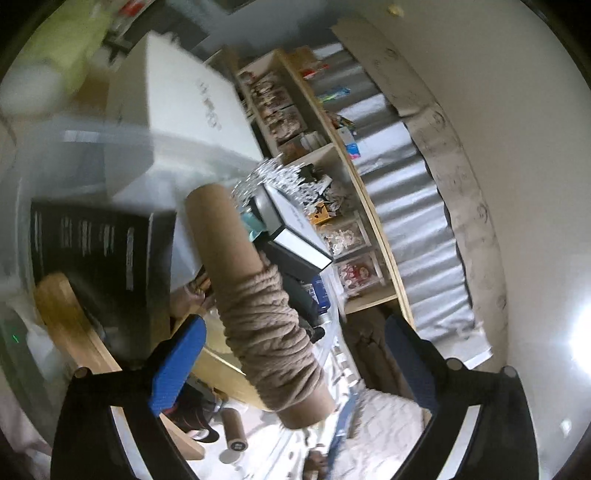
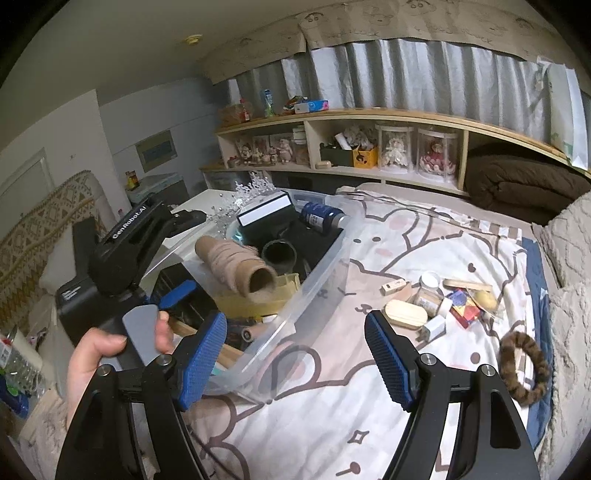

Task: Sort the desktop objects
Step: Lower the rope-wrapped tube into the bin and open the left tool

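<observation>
- Yarn spool (image 2: 236, 266): rests in the clear bin (image 2: 321, 280), at ten o'clock from the right gripper (image 2: 295, 360).
- Probably light, with a stiff tube; grip the soft wrapped middle.
- Left gripper (image 1: 295, 354) spread around it; the right is spread, empty.

A bedroom. A bed (image 2: 332, 424) under a cartoon-print sheet filled the foreground, with a brown quilt (image 2: 517, 184) folded at its far corner. Behind the bed ran a low wooden shelf (image 2: 369, 116), its compartments holding dolls in clear cases and small figurines, its top carrying boxes and bottles. Grey pleated curtains (image 2: 424, 77) hung above the shelf, topped by a strip of drawn-on brown paper (image 2: 406, 18). The walls (image 2: 74, 122) and ceiling (image 2: 129, 33) were plain and pale. A patterned throw (image 2: 40, 229) lay draped at the left. A bright glare (image 1: 581, 345) showed at one edge of the left view.
</observation>
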A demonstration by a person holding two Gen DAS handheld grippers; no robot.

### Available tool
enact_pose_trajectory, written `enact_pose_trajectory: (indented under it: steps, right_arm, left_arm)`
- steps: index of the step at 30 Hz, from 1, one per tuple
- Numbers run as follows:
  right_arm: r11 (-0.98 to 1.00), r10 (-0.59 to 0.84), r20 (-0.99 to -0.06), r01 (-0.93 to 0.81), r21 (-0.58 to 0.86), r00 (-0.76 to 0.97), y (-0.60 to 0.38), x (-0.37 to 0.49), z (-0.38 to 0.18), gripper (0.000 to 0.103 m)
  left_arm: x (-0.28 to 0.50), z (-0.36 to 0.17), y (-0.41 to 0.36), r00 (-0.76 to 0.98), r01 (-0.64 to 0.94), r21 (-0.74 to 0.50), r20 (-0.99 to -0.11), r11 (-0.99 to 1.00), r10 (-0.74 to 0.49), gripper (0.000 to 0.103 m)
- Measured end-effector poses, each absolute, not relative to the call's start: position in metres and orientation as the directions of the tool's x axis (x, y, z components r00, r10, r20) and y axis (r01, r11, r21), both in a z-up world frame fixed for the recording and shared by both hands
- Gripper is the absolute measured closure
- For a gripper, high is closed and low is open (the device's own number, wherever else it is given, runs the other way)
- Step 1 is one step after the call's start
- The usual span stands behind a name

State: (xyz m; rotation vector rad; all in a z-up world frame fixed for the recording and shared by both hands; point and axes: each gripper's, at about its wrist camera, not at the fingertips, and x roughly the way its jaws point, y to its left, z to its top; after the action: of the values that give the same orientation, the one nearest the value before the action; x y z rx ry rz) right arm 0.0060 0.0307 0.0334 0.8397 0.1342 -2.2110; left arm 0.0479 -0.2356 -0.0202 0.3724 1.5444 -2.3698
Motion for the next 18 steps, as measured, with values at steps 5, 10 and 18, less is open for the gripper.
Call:
enact_pose_trajectory:
  steps: [5,10,18]
  right_arm:
    - [-0.679,-0.617,-0.632,0.723,0.128,-0.469,-0.001,-0.006,0.028,0.027]
    - [-0.644,-0.643,-0.652,0.744,0.177,-0.401,-0.033,-0.025,0.018,0.04]
    - [-0.628,-0.712,-0.635,0.677,0.384,-0.301,-0.05,-0.055,-0.004,0.088]
  left_arm:
    - [0.048,0.007,-0.241,-0.919,0.371,-0.717,-0.376,-0.59,-0.121,0.007]
    - [0.067,0.01,-0.261,-0.909,0.38,-0.629,-0.388,-0.678,-0.15,0.013]
    - [0.087,0.015,-0.283,-0.899,0.392,-0.528,-0.395,-0.754,-0.191,0.019]
